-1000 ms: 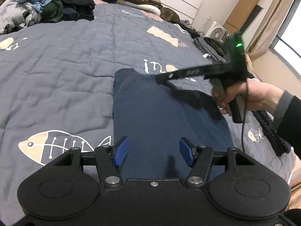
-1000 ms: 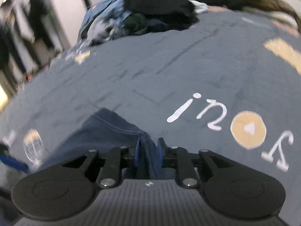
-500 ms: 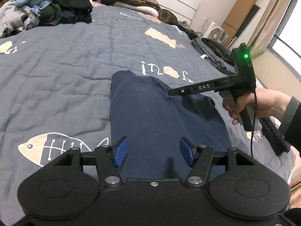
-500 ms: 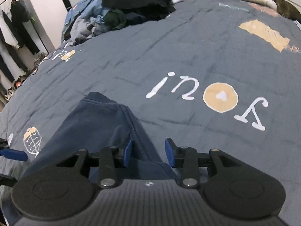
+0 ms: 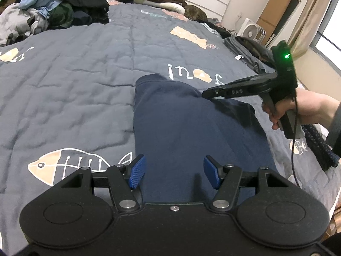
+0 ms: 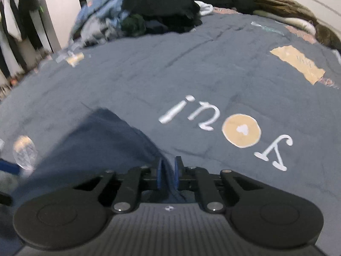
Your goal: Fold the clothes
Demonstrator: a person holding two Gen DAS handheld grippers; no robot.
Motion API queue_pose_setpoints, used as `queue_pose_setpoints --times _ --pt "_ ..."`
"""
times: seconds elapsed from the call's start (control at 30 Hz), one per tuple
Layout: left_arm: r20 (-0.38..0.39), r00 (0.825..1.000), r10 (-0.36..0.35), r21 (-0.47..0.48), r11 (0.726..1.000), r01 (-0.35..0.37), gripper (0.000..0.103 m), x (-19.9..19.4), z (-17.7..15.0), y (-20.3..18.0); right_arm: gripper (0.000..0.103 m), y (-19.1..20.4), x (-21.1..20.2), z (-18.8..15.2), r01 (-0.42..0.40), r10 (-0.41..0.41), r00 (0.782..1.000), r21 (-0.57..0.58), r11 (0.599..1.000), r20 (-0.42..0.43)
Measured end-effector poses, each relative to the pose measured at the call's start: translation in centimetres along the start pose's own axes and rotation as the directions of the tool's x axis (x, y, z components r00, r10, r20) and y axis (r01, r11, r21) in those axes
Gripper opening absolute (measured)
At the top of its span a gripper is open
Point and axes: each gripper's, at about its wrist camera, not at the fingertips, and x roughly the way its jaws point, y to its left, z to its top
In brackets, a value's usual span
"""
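- A navy garment (image 5: 191, 128) lies folded into a long strip on the grey-blue bedspread (image 5: 74, 89), running from the near edge of the bed toward its middle, with its far end just short of the white lettering (image 5: 194, 74) printed on the cover.
- The left gripper (image 5: 173, 171) hovers over the near end of the garment with its blue pads (image 5: 137, 170) standing wide apart; nothing is held between them, and the navy cloth shows below the gap.
- The right gripper (image 6: 168, 173) sits at the garment's far right corner, angled down, its jaws closing to a narrow gap with a ridge of the navy cloth between the pads.
- In the left wrist view the right gripper's black body (image 5: 251, 87) reaches in from the right edge of the bed, a green light lit on its top, and a person's hand (image 5: 298, 111) grips its handle.
- A heap of unfolded clothes (image 5: 64, 6) lies at the far left corner of the bed.
- A fish-skeleton print (image 5: 70, 162) shows on the bedspread just left of the left gripper.
- The right wrist view is blurred.
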Motion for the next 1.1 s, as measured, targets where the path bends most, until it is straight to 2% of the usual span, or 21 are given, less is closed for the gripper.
queue_pose_setpoints --times 0.1,0.23,0.3,0.37,0.43,0.53,0.63,0.7,0.93,1.1 --pt "-0.001 1.000 0.011 0.011 1.000 -0.010 0.059 -0.1 0.0 -0.1 0.017 -0.3 -0.3 -0.3 0.038 -0.038 0.999 0.049 0.998 0.013" --pt "0.002 1.000 0.008 0.018 1.000 -0.008 0.059 -0.2 0.0 -0.3 0.021 -0.5 -4.0 -0.3 0.028 -0.047 0.990 0.142 0.989 0.134" --pt "0.001 1.000 0.010 0.025 1.000 -0.010 0.059 -0.1 0.0 -0.4 0.032 0.2 -6.0 -0.5 -0.014 -0.025 0.979 0.187 0.982 0.203" --pt "0.002 1.000 0.013 0.034 0.999 -0.013 0.059 -0.2 -0.1 -0.5 0.043 1.3 -7.2 -1.2 -0.097 0.041 0.970 0.227 0.969 0.239" --pt "0.000 1.000 0.012 0.037 0.999 -0.012 0.059 -0.2 -0.1 -0.6 0.048 2.7 -7.2 -2.1 -0.161 0.102 0.966 0.245 0.956 0.238" --pt "0.000 1.000 0.007 0.050 0.999 -0.007 0.059 -0.4 -0.2 -1.0 0.049 4.5 -6.1 -4.2 -0.198 0.146 0.968 0.263 0.944 0.202" --pt "0.002 1.000 0.002 0.061 0.998 -0.002 0.060 -0.5 -0.3 -1.3 0.049 4.4 -4.5 -6.0 -0.161 0.124 0.983 0.312 0.936 0.135" --pt "0.003 1.000 -0.006 0.066 0.998 0.005 0.061 -0.5 -0.3 -1.5 0.048 3.6 -4.1 -7.0 -0.156 0.121 0.985 0.332 0.930 0.124" --pt "0.005 1.000 -0.015 0.081 0.997 0.014 0.063 -0.7 -0.4 -1.7 0.050 3.1 -8.5 -8.6 -0.083 0.005 0.984 0.431 0.899 0.179" --pt "0.009 1.000 -0.013 0.077 0.997 0.012 0.063 -0.8 -0.5 -1.6 0.057 6.0 -11.0 -10.9 -0.162 0.042 0.967 0.478 0.863 0.252"
